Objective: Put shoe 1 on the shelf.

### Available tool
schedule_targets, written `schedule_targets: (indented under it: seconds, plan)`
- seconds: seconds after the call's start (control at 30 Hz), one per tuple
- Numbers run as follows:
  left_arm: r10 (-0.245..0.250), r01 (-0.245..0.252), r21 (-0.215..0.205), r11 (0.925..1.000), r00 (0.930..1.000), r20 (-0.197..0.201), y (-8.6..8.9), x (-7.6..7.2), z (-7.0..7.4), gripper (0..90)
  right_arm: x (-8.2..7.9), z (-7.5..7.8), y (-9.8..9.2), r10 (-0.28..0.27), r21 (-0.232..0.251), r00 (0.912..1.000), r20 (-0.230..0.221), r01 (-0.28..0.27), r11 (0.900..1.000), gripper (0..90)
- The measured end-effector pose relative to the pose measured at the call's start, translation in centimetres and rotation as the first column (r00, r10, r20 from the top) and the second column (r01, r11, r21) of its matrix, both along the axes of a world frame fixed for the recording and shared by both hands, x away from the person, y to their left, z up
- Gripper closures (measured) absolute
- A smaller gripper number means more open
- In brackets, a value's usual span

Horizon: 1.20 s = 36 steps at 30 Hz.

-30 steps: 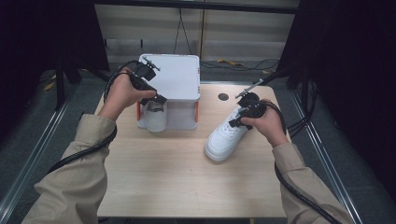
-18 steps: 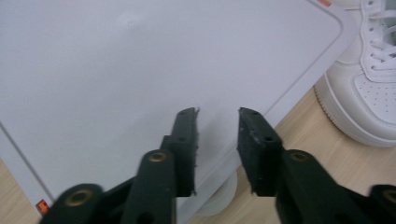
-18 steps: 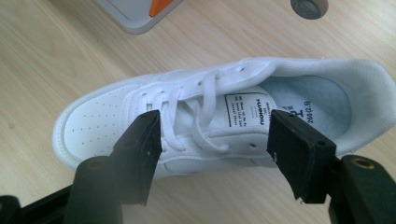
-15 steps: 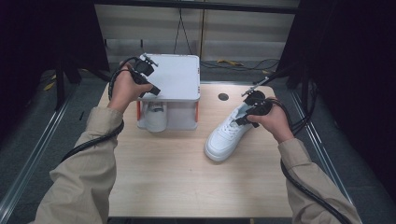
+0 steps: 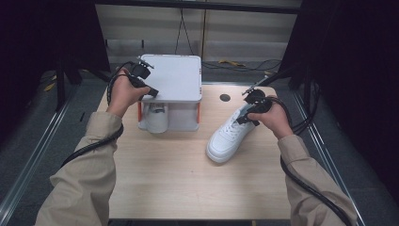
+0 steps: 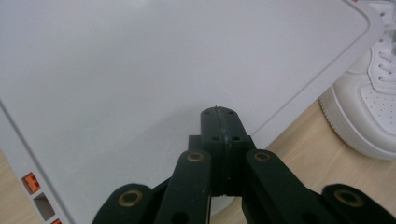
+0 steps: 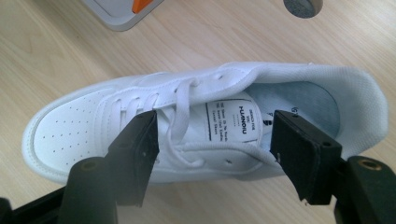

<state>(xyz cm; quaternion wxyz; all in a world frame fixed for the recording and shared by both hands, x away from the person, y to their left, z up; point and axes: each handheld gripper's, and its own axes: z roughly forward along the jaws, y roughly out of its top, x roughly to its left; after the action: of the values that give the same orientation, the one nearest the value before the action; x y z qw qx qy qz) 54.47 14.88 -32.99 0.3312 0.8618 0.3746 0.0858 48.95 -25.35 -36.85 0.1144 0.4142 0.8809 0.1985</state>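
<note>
Second sneaker [image 5: 155, 117] half-hidden under white rack [image 5: 174, 77]

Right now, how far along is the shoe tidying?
One white shoe already sits on the rack's lower shelf. The left claw is shut and empty above the rack top. The right claw hangs open over the second shoe on the table, not yet gripping. Shelving it remains.

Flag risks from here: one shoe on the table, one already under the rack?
1. Right gripper stands open over the shoe's tongue and laces; closing there may catch only a lace, and the shoe could swing or drop.
2. Left gripper has just closed empty, over the rack top; pressing down could shift the rack.
</note>
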Motion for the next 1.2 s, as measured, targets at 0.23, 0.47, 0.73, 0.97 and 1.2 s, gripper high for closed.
schedule_targets:
  seconds: [0.23,0.47,0.73,0.97,1.2]
  plan:
    - [0.004,-0.004,-0.003,1.0000,1.0000,0.005,0.0,-0.1,-0.1,90.0,0.7,-1.5,-0.1,-0.002,-0.001,0.9988,-0.048,0.002,1.000,30.6]
    - [0.008,-0.008,-0.002,1.0000,1.0000,0.006,-0.1,-0.2,-0.1,90.0,0.8,-1.9,-0.5,0.006,0.021,0.9985,-0.054,-0.005,1.000,28.9]
    - [0.016,-0.016,-0.002,0.9999,0.9998,0.014,-0.1,-0.3,-0.1,90.0,0.4,-2.0,-0.3,0.042,-0.019,0.9983,-0.040,-0.043,0.999,28.7]
    - [0.019,-0.019,0.003,0.9998,0.9997,0.013,-0.1,-0.3,-0.1,90.0,0.0,-1.9,-0.5,0.070,-0.037,0.9968,-0.039,-0.071,0.997,30.4]
    - [0.028,-0.028,0.000,0.9996,0.9995,0.015,-0.2,-0.4,-0.1,90.0,-0.5,-2.0,-0.8,0.125,-0.073,0.9905,-0.057,-0.129,0.989,30.2]
